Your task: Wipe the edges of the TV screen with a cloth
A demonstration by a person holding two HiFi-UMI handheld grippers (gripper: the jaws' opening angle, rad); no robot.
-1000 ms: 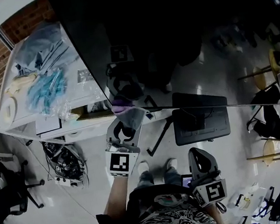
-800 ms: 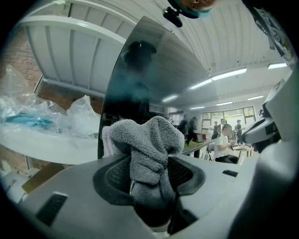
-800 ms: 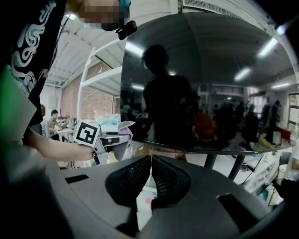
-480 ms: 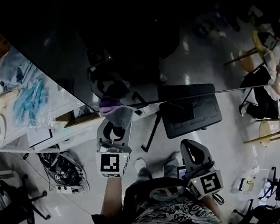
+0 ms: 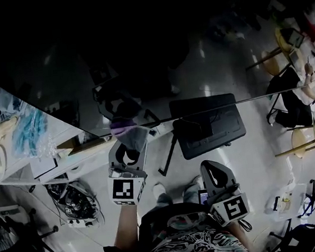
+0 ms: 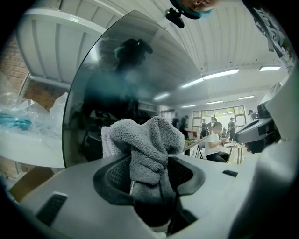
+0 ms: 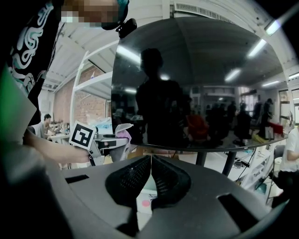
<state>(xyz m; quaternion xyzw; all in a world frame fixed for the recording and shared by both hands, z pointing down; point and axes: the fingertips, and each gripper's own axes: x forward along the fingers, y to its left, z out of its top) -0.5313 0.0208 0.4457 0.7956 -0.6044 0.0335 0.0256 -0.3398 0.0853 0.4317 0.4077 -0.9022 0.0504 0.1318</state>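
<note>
Cloth at lower edge of screen, left of centre.
Left gripper clamped tight on bunched grey cloth, wad seemingly touching bottom edge of TV screen, low and left of centre in head view. Right gripper, lower right, jaws closed together on nothing, well clear of screen. Likely risks: hard jaw tips scraping glass if wad slips back; heavy push rocking the panel.

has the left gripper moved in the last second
Yes, slightly: the left gripper with its grey cloth slid right along the TV screen's bottom edge, away from its lower-left corner.
</note>
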